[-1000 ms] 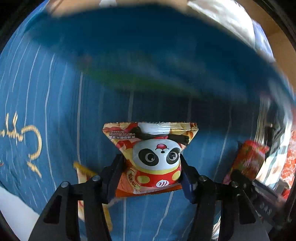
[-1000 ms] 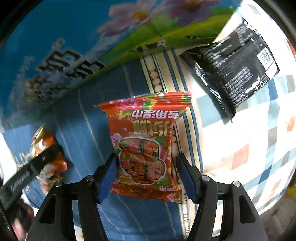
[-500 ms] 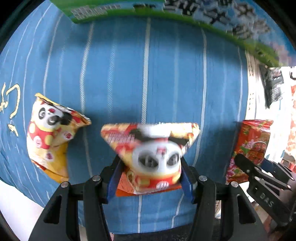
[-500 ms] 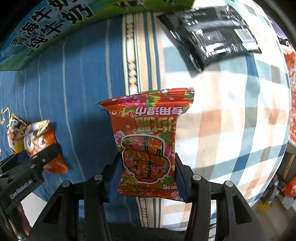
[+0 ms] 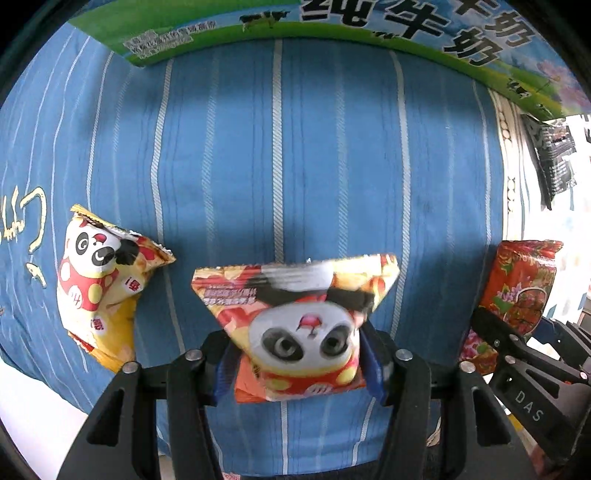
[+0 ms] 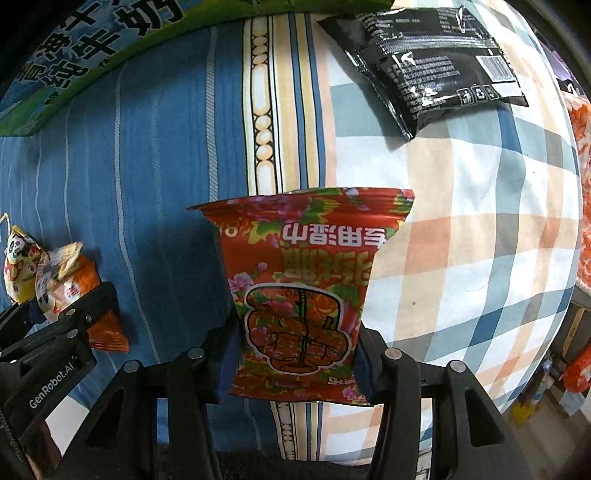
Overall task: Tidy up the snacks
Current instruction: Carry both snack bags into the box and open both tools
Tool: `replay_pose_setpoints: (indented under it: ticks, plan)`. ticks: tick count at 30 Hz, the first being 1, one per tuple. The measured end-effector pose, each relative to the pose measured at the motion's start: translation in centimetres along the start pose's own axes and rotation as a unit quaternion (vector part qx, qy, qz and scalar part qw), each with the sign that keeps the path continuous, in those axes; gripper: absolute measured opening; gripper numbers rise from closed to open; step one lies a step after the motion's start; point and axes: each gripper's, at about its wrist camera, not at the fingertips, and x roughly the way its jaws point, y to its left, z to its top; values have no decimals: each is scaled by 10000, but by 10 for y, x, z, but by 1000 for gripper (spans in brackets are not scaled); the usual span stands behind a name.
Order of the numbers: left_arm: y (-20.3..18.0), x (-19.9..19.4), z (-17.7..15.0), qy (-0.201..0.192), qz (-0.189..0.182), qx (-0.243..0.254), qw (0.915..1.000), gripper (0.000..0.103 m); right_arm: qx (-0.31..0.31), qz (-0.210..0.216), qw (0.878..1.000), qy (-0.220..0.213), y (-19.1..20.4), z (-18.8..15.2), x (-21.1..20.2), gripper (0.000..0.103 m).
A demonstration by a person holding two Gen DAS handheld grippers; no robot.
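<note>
My left gripper (image 5: 297,354) is shut on an orange panda snack bag (image 5: 295,288), its jaws squeezing tighter, above a blue striped cloth (image 5: 277,166). A yellow panda bag (image 5: 99,291) lies on the cloth to its left. My right gripper (image 6: 295,354) holds a red flowered snack packet (image 6: 306,258) by its lower part; its jaws are closing and the pads press the packet's sides. In the left wrist view the red packet (image 5: 524,288) shows at the right edge. The right wrist view has the left gripper (image 6: 62,325) with the orange panda bag (image 6: 66,284) at lower left.
A blue and green milk carton box (image 5: 369,33) borders the far side of the cloth. A black snack packet (image 6: 432,66) lies on a plaid cloth (image 6: 480,221) to the right. Another orange-red packet (image 6: 583,184) shows at the far right edge.
Both hands drew back from the milk box with their packets. The yellow panda bag came into the left wrist view. The right jaws narrowed onto the red packet.
</note>
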Motion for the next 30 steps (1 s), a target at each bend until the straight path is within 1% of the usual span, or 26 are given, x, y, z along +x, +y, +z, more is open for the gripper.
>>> replay_pose_setpoints:
  ticks: [4,5,7,10,14,18,21,22,23,24,26,27,30]
  plan:
    - [-1,-12,-12,-117,-16,64,9999,51,-79,86,9998,-137,1,-12,-11,49]
    - [-4,-17,-15,-179,-16,95,9998,51,-125,120,9996,-212,3,-16,-18,49]
    - [-8,-28,-19,-305,-33,145,9994,50,-188,151,9991,-338,2,-34,-36,49]
    - [-15,-47,-25,-511,-70,204,9985,50,-261,251,9978,-559,6,-44,-61,49]
    - [-18,-84,-35,-868,-179,215,9958,50,-381,388,9939,-958,7,-60,-102,49]
    - [-21,-125,-43,-1265,-298,235,9912,50,-407,562,9883,-1360,4,-73,-147,49]
    - [-20,-156,-47,-1581,-377,258,9864,50,-415,698,9830,-1644,0,-76,-179,49]
    - [-17,-165,-43,-1668,-388,274,9848,50,-420,734,9814,-1723,1,-76,-193,49]
    - [-17,-177,-43,-1794,-424,271,9825,50,-424,759,9802,-1781,-2,-71,-201,49]
    - [-14,-187,-35,-1862,-452,273,9811,50,-424,794,9784,-1860,-4,-71,-212,49]
    - [-14,-206,-31,-2048,-531,286,9770,50,-444,867,9746,-2015,0,-57,-236,49]
    - [-11,-214,-29,-2119,-545,306,9753,50,-453,880,9734,-2064,6,-54,-250,49]
    - [-10,-240,-17,-2400,-533,360,9686,50,-474,941,9682,-2268,3,-48,-279,49]
